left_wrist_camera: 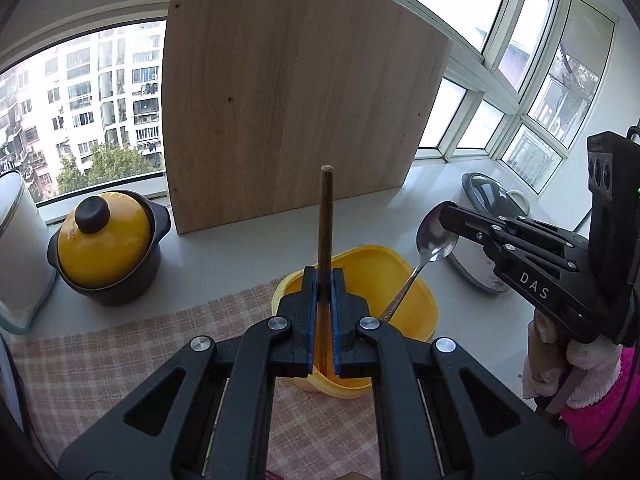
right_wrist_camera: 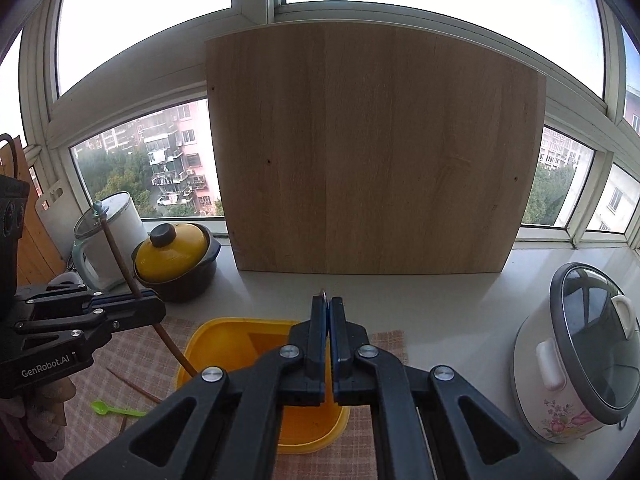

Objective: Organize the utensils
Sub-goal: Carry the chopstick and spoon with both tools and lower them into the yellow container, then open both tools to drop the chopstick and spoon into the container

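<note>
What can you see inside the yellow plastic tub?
Inside the yellow plastic tub, the wooden chopstick's lower end and the metal spoon's handle dip in; grippers hide the bottom.

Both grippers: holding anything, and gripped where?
Left gripper is shut on a wooden chopstick, around mid-shaft. Right gripper is shut on a metal spoon, by its bowl.

A yellow tub (right_wrist_camera: 224,344) is seen on a pink-and-cream checked cloth (left_wrist_camera: 120,352). Left of the tub, a yellow lid (left_wrist_camera: 104,240) tops a dark brown pot. Right of it, pink flowers are printed on a white cooker (right_wrist_camera: 560,408). A lime-green spoon (right_wrist_camera: 116,410) lies left of the tub.
</note>
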`<state>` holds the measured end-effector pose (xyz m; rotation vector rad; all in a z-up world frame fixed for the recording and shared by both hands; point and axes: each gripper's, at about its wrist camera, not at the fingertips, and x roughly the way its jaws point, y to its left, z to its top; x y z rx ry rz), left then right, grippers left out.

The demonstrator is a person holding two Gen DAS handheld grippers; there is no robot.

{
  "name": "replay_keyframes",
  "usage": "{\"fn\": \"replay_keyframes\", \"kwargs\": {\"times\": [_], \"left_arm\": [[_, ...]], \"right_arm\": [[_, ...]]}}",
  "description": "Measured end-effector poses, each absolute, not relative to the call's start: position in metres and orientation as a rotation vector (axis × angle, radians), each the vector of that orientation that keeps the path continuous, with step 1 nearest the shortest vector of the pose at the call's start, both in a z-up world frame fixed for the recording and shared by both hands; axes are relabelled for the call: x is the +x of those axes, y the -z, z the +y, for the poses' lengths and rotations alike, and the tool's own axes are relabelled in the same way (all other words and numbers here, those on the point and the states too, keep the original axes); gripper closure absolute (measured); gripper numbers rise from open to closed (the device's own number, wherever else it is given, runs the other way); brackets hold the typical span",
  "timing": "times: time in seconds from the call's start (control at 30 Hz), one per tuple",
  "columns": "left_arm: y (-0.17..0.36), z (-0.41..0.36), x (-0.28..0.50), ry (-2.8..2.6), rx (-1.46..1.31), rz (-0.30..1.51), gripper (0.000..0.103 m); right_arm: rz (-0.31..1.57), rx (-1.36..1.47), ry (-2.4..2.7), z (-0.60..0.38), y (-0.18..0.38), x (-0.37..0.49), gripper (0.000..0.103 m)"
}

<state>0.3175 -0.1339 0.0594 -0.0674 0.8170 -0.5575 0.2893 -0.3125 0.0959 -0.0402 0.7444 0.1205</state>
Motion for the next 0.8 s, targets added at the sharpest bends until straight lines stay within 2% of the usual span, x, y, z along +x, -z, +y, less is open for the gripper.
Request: {"fn": "replay_keyframes", "kwargs": {"times": [0.5, 0.53, 0.6, 0.63, 0.67, 0.7, 0.8], "left_arm": [[-0.026, -0.147, 0.313, 0.571, -0.041, 0.912, 0.099], [-0.026, -0.148, 0.312, 0.574, -0.039, 0.913, 0.099], [-0.027, -0.148, 0.31, 0.573, -0.031, 0.911, 0.098], [-0.028, -0.148, 0.309, 0.572, -0.024, 0.91, 0.094], [-0.029, -0.147, 0.308, 0.567, -0.019, 0.911, 0.082], [-0.03, -0.145, 0.307, 0.564, -0.019, 0.909, 0.073], [-0.037, -0.136, 0.302, 0.559, -0.021, 0.893, 0.072]], "right_arm": [[0.85, -0.054, -0.12, -0.309, -0.055, 0.287, 0.103], [0.853, -0.051, -0.124, -0.309, -0.054, 0.286, 0.1], [0.85, -0.047, -0.129, -0.31, -0.055, 0.284, 0.084], [0.841, -0.048, -0.13, -0.31, -0.057, 0.282, 0.068], [0.83, -0.049, -0.129, -0.31, -0.059, 0.28, 0.058], [0.82, -0.047, -0.13, -0.31, -0.061, 0.278, 0.056], [0.8, -0.026, -0.131, -0.313, -0.069, 0.272, 0.048]]}}
